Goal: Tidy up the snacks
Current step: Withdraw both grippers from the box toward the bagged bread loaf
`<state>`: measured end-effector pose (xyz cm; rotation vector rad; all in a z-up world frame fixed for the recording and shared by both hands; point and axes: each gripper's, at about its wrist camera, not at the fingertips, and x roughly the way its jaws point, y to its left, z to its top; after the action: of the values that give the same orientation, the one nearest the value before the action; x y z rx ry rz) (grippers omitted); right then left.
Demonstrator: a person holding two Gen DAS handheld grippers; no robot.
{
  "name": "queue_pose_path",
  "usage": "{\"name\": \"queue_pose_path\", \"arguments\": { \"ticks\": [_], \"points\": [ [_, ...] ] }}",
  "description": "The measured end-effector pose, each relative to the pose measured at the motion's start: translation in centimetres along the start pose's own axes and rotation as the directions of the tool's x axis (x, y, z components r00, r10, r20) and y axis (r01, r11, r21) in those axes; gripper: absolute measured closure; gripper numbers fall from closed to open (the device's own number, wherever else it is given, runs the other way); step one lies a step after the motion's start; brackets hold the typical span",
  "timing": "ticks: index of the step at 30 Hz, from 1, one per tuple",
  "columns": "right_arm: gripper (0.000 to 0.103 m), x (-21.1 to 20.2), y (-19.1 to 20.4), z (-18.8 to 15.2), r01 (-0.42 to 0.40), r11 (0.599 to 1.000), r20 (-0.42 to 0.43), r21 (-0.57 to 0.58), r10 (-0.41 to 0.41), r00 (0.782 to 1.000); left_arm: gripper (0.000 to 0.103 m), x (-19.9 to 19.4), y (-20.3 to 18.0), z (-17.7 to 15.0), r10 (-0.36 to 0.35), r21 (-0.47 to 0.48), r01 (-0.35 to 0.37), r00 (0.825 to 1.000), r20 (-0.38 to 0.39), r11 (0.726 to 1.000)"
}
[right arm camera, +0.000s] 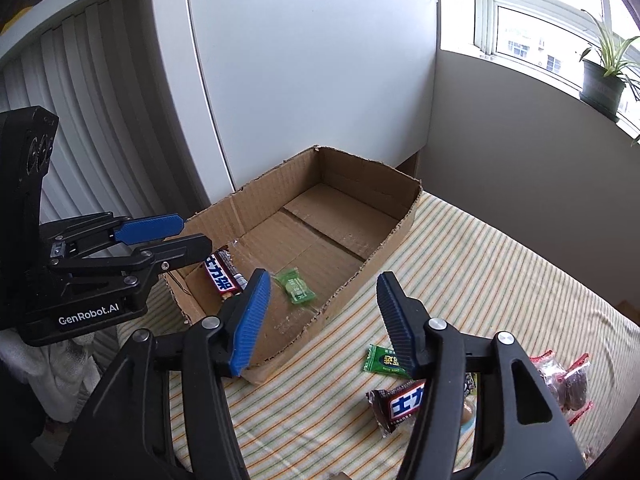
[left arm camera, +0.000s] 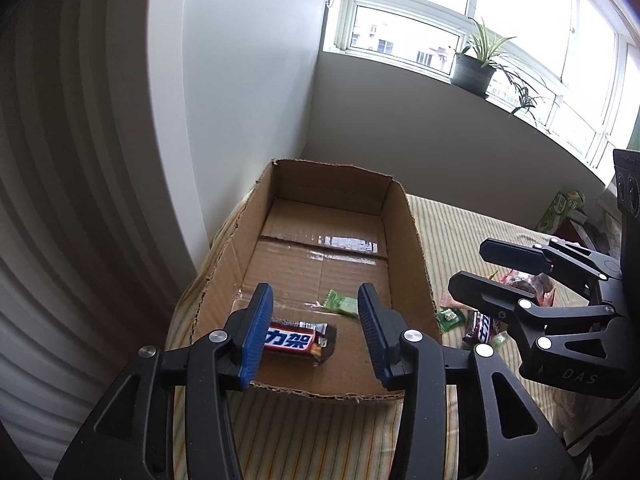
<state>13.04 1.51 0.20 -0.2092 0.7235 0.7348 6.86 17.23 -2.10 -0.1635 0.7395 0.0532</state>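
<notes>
From the left wrist, the left gripper [left arm camera: 316,326] stood open above the cardboard box [left arm camera: 404,232], with the chocolate bar [left arm camera: 298,338] lying loose on the box floor, toward 7 o'clock of the green candy [left arm camera: 342,304].

From the right wrist, the right gripper [right arm camera: 322,316] gaped empty over the bed [right arm camera: 480,264]. Its best move would be toward 5 o'clock, squarely over the second chocolate bar [right arm camera: 400,404].

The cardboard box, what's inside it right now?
Inside the cardboard box lie a chocolate bar and a green candy, both near its front end. The left claw hides one end of the bar; the rest of the floor looks bare.
</notes>
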Motion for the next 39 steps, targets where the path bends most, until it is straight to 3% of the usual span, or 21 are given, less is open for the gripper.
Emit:
{"name": "queue_pose_path", "arguments": {
  "ticks": [17,19,21,23,26,32,39],
  "points": [
    [0.045,-8.6,-5.2,-5.1,0.123,0.985,0.021,0.123,-0.127,0.992,0.06,-2.6,-6.5,-2.0,-0.091,0.071,0.091,0.996,-0.005,0.993],
    [0.045,-9.6,-6.4,-6.1,0.147,0.978,0.014,0.146,-0.151,0.988,0.057,-2.6,-7.4,-2.3,-0.105,0.075,0.106,0.994,-0.011,0.992],
    [0.044,-10.5,-7.7,-7.2,0.174,0.969,0.003,0.173,-0.177,0.984,0.041,-2.6,-8.2,-2.6,-0.118,0.076,0.119,0.993,-0.015,0.99],
    [0.04,-11.3,-9.2,-8.4,0.203,0.958,-0.011,0.201,-0.205,0.979,0.04,-2.5,-9.1,-2.9,-0.138,0.075,0.14,0.99,-0.022,0.987],
    [0.032,-12.6,-11.1,-10.1,0.247,0.939,-0.034,0.239,-0.246,0.969,0.04,-2.0,-10.7,-3.4,-0.171,0.083,0.174,0.984,-0.048,0.981],
    [0.028,-14.3,-14.8,-13.7,0.309,0.903,-0.099,0.3,-0.292,0.951,0.04,-0.8,-14.1,-4.7,-0.232,0.1,0.243,0.967,-0.107,0.965],
    [0.028,-14.7,-18.5,-18.6,0.263,0.864,-0.147,0.429,-0.22,0.964,0.037,0.8,-18.4,-6.4,-0.31,0.106,0.336,0.928,-0.207,0.936]
  ]
}}
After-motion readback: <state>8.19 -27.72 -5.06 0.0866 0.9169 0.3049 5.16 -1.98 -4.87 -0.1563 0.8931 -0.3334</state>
